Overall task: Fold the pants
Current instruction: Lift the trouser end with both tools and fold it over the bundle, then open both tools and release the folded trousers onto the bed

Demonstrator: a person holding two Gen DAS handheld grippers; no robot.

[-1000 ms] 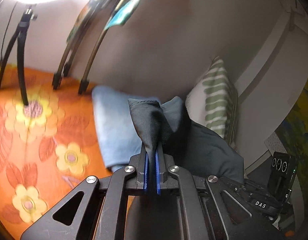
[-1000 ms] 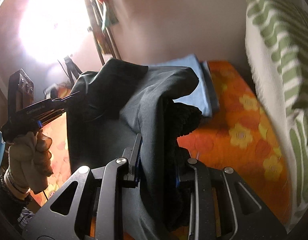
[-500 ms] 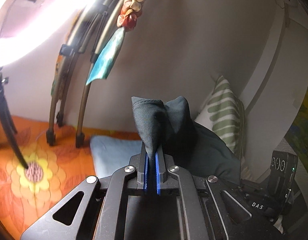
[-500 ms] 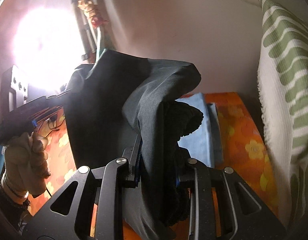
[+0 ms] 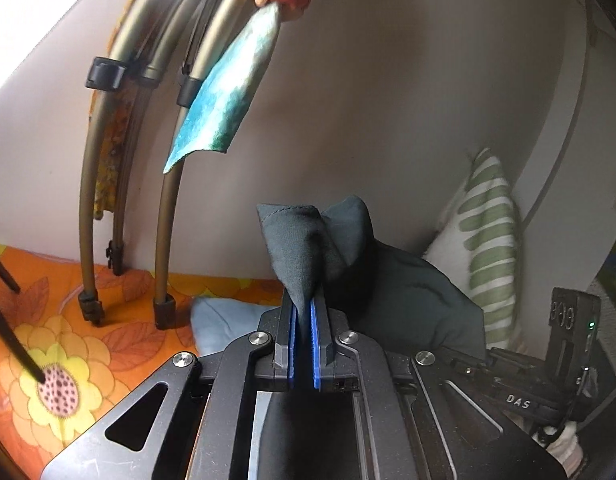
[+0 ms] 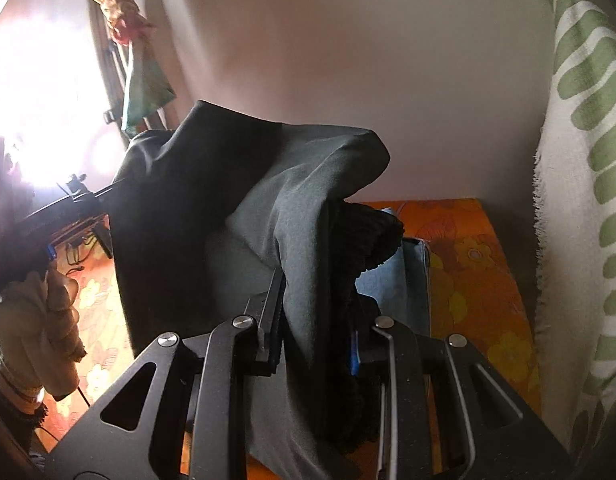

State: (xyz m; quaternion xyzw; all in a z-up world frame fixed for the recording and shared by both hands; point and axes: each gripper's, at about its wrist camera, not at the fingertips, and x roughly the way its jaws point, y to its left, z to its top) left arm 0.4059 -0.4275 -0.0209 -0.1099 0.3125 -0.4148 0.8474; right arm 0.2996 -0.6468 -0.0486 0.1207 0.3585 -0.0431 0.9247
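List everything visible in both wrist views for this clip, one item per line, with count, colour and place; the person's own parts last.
pants: one, dark grey-black, held up between both grippers above the bed.
bedsheet: one, orange with yellow flowers, underneath.
folded cloth: one, light blue, on the bedsheet by the wall.
pillow: one, white with green stripes, against the wall.
folded stand legs: several, olive-brown, leaning on the wall.
hanging cloth: one, teal, on the stand.
left gripper: black with blue pads, shut on the pants.
right gripper: black, shut on a thick bunch of the pants.
left hand: gloved, beige, holding the left gripper.
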